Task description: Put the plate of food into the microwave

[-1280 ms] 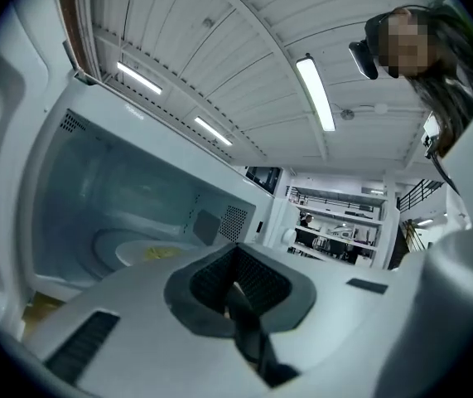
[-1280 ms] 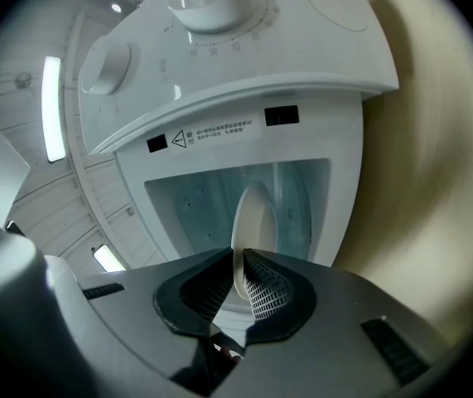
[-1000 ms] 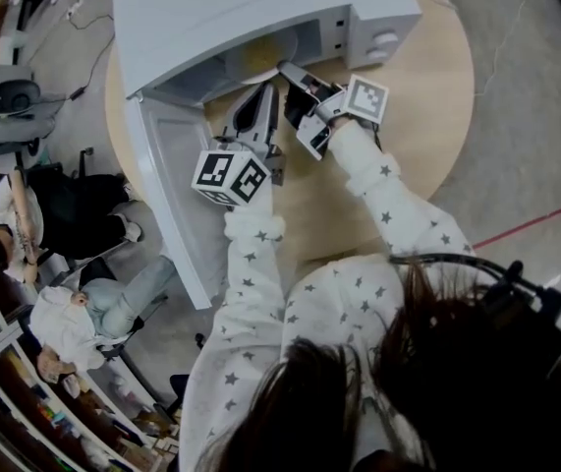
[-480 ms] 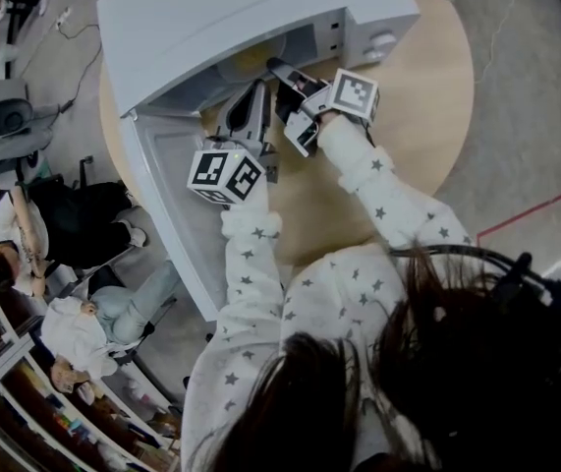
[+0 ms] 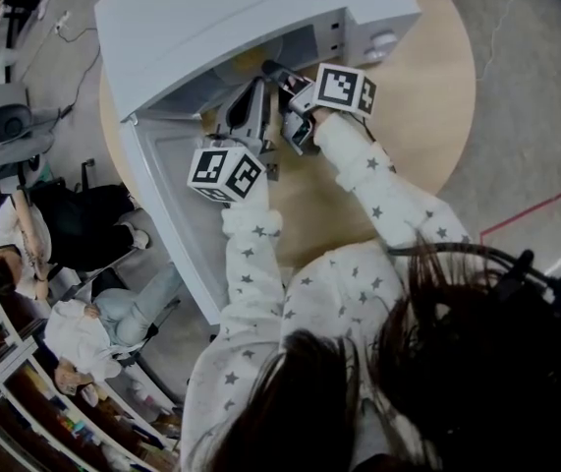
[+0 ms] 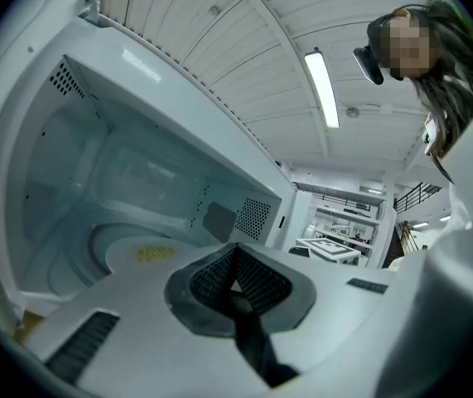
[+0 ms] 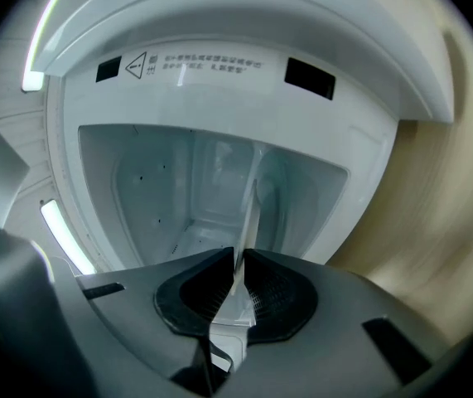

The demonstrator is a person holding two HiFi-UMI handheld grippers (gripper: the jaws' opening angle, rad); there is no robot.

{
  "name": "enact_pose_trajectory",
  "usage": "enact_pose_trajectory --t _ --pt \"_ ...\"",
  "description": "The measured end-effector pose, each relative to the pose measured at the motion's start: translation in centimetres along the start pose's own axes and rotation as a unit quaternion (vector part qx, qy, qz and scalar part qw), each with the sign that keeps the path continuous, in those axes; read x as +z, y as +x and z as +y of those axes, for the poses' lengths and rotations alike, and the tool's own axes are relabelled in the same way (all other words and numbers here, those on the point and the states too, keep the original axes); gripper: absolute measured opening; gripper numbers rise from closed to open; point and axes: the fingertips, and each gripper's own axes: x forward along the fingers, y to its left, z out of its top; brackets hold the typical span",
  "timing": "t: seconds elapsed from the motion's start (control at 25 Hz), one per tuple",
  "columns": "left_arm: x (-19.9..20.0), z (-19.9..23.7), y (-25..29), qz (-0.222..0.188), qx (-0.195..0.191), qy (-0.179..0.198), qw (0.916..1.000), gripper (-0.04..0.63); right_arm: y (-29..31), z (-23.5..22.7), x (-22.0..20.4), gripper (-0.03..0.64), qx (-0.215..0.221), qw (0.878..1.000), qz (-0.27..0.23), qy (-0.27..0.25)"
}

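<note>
We have the right gripper (image 7: 238, 265) pinching the plate (image 7: 249, 222) rim, plate inside the microwave (image 5: 241, 18). Let's lower it level (the food (image 6: 148, 253) slides!) before letting go. The left gripper (image 6: 234, 276) has its jaws pressed together, empty.

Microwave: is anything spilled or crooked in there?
Nothing stands out. The plate lies about level inside the microwave, with yellow food on it and none spilled that shows. The right gripper pinches its rim. The door stands open, as it should.
</note>
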Motion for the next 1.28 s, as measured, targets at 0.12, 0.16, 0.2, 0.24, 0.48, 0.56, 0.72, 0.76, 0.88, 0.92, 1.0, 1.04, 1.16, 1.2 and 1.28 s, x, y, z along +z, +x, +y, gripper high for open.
enact_pose_trajectory --t 0.12,0.16,0.2,0.24,0.48,0.56,0.72,0.76,0.88,0.92,1.0,1.04,1.16,1.2,1.28 --pt "0.0 -0.1 0.0 -0.002 -0.002 -0.002 1.0000 0.002 -0.1 -0.2 0.3 0.101 0.000 1.000 -0.004 -0.009" --pt "0.1 -0.1 0.0 -0.002 -0.002 -0.002 1.0000 0.002 -0.1 -0.1 0.4 0.117 0.002 1.000 -0.004 -0.012" --pt "0.1 0.0 0.0 -0.002 -0.002 -0.002 1.0000 0.002 -0.1 0.0 0.4 0.118 0.002 1.000 -0.003 -0.019" --pt "0.1 0.0 0.0 -0.002 -0.002 -0.002 1.0000 0.002 0.0 0.2 0.4 0.163 0.000 0.999 -0.002 -0.032" --pt "0.0 0.4 -0.4 -0.002 -0.001 -0.002 1.0000 0.002 0.5 0.4 -0.4 0.190 -0.036 0.992 0.025 -0.120" --pt "0.1 0.3 -0.4 -0.001 0.000 -0.001 1.0000 0.002 0.4 0.5 -0.6 0.190 -0.054 0.985 0.045 -0.160" --pt "0.2 0.4 -0.4 -0.002 0.004 0.000 1.0000 0.001 0.7 0.4 -0.6 0.190 -0.085 0.971 0.072 -0.209" --pt "0.2 0.4 -0.4 -0.001 0.005 0.000 1.0000 0.002 0.6 0.2 -0.7 0.190 -0.091 0.971 0.076 -0.208" --pt "0.1 0.3 -0.6 0.001 0.007 0.002 1.0000 0.002 0.0 -0.3 -1.1 0.190 -0.112 0.966 0.084 -0.216" --pt "0.1 0.3 -0.6 0.002 0.008 0.003 1.0000 0.002 -0.2 -0.5 -1.2 0.190 -0.119 0.965 0.084 -0.217" --pt "0.0 0.4 -0.8 0.003 0.010 0.004 0.9999 0.002 -0.3 -0.7 -1.2 0.190 -0.128 0.964 0.080 -0.217" --pt "0.0 0.5 -0.8 0.004 0.012 0.005 0.9999 0.002 -0.3 -0.7 -1.2 0.190 -0.131 0.964 0.077 -0.217" --pt "-0.2 0.8 -1.0 0.006 0.016 0.004 0.9999 0.002 -0.1 -0.6 -1.1 0.190 -0.137 0.965 0.071 -0.212" --pt "-0.2 0.9 -1.0 0.006 0.016 0.004 0.9998 0.002 -0.1 -0.7 -1.1 0.190 -0.138 0.966 0.070 -0.209" --pt "-0.3 1.0 -1.0 0.006 0.017 0.004 0.9998 0.002 -0.2 -0.9 -1.2 0.190 -0.138 0.967 0.071 -0.201"
